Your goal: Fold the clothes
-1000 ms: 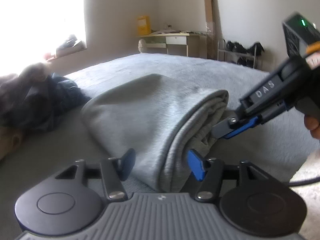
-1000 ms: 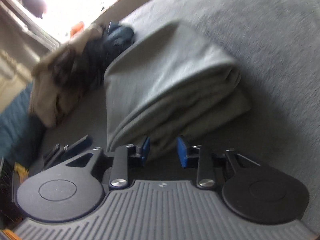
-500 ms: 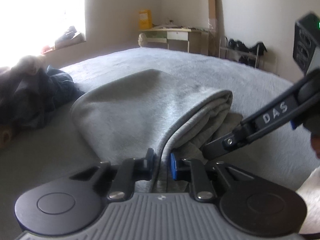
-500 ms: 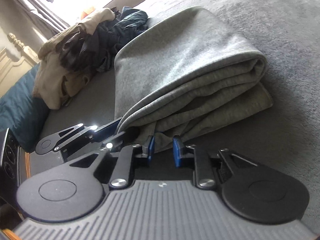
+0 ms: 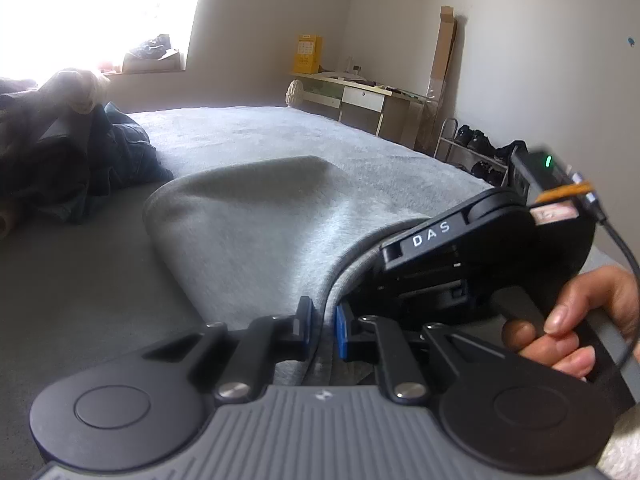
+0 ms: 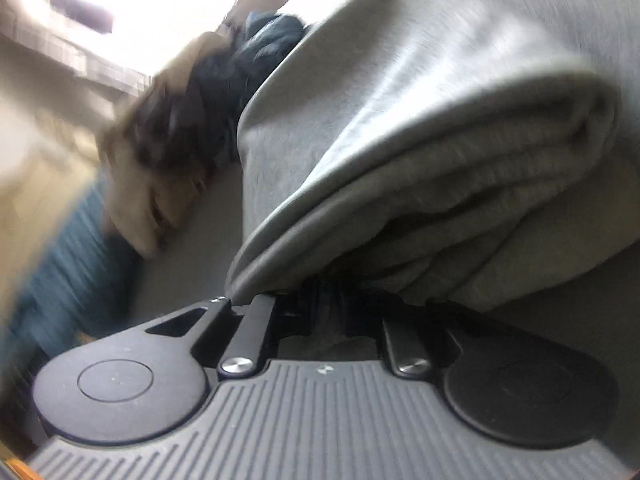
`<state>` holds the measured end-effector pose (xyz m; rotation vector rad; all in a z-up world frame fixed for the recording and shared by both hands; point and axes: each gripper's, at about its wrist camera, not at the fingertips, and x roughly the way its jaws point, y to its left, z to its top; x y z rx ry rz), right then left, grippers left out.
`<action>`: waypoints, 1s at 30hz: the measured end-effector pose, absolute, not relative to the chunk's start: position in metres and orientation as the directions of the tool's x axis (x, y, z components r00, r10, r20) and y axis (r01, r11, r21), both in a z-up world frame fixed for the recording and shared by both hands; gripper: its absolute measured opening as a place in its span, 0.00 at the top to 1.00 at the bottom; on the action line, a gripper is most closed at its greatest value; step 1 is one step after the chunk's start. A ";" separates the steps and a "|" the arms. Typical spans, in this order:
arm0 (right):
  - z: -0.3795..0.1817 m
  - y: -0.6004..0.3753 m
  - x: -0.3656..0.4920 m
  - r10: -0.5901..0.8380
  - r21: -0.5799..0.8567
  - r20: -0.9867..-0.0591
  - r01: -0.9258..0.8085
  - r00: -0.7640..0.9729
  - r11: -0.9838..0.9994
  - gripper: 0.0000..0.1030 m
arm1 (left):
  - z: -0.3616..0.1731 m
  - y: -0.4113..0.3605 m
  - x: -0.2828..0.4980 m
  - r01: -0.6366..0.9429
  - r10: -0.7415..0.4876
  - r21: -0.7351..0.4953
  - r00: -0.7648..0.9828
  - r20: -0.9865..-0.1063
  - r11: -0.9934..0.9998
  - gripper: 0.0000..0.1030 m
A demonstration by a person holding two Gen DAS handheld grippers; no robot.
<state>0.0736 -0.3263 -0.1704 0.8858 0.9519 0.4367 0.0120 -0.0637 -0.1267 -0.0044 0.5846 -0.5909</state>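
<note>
The grey garment lies folded in thick layers on the bed, beside a heap of unfolded clothes; the left gripper pinches its near edge, fingers narrow; the right gripper is closing on the lower layers beside it; next, probably, lift both together, keeping the edges level.
</note>
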 end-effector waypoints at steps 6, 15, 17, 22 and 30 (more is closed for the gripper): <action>-0.189 -0.359 0.049 0.695 0.913 -0.407 0.244 0.593 0.326 0.89 | -0.126 -0.062 0.009 0.530 -0.534 -0.167 0.677 -0.506 0.831 0.88; -0.198 -0.332 0.060 0.737 0.890 -0.453 0.306 0.501 0.339 0.90 | -0.128 -0.061 0.008 0.537 -0.534 -0.160 0.672 -0.512 0.828 0.88; -0.201 -0.328 0.064 0.743 0.887 -0.457 0.321 0.490 0.333 0.93 | -0.130 -0.062 0.008 0.542 -0.535 -0.154 0.670 -0.514 0.826 0.88; -0.211 -0.338 0.056 0.749 0.890 -0.407 0.412 0.523 0.195 0.91 | -0.134 -0.068 0.003 0.579 -0.536 -0.093 0.667 -0.517 0.810 0.87; -0.135 -0.401 0.019 0.460 0.852 -0.509 0.350 0.727 0.389 0.88 | -0.143 -0.078 -0.004 0.629 -0.515 0.046 0.674 -0.529 0.776 0.83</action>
